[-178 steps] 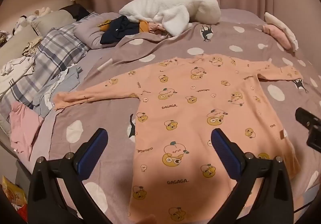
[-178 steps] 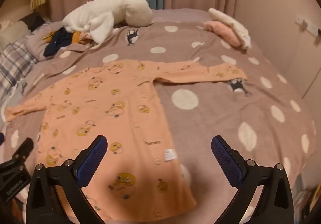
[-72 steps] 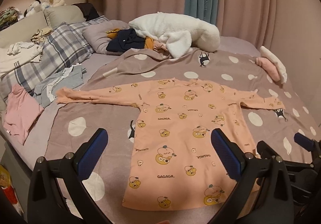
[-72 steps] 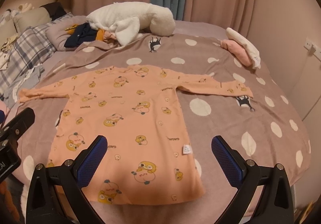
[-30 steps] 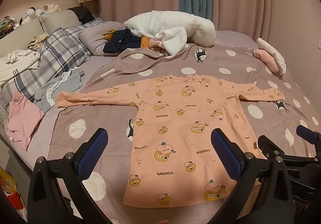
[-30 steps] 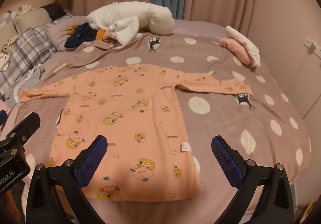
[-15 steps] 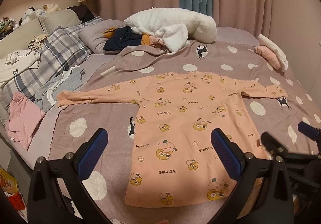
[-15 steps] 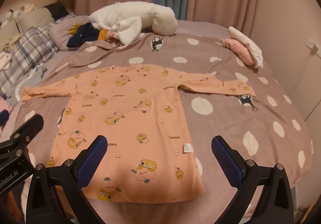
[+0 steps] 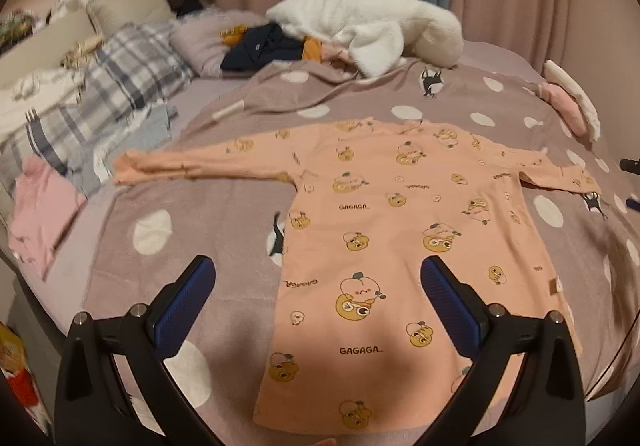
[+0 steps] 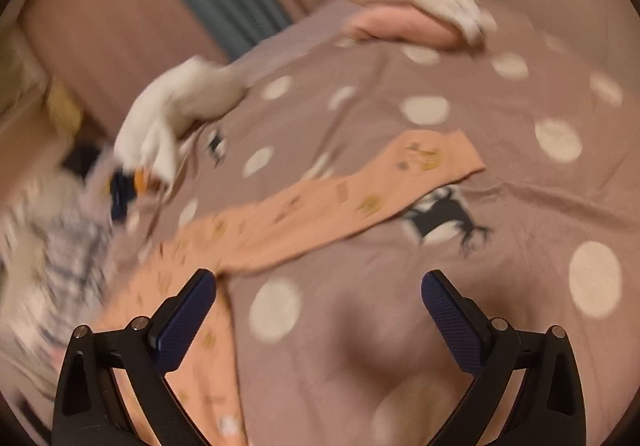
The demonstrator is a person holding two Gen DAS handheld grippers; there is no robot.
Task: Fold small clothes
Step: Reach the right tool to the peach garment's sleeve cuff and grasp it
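Note:
A peach long-sleeved child's garment (image 9: 400, 230) with cartoon prints lies flat on the bed, both sleeves spread out. My left gripper (image 9: 318, 294) is open and empty above its lower left hem. My right gripper (image 10: 318, 302) is open and empty above the bedspread, just below the garment's right sleeve (image 10: 340, 202), whose cuff (image 10: 444, 158) lies up and to the right. The right wrist view is blurred by motion. A bit of the right gripper shows at the right edge of the left wrist view (image 9: 630, 182).
The bed has a mauve bedspread (image 9: 200, 214) with white dots. A white fleece heap (image 9: 360, 26) and dark clothes (image 9: 264, 46) lie at the far end. Folded pink and white items (image 10: 416, 14) sit at the far right. A plaid pillow (image 9: 100, 94) and pink cloth (image 9: 44, 214) lie left.
My right gripper has swung right and forward, from over the garment's hem to the right sleeve. My left gripper has moved slightly closer to the garment. Both stay open.

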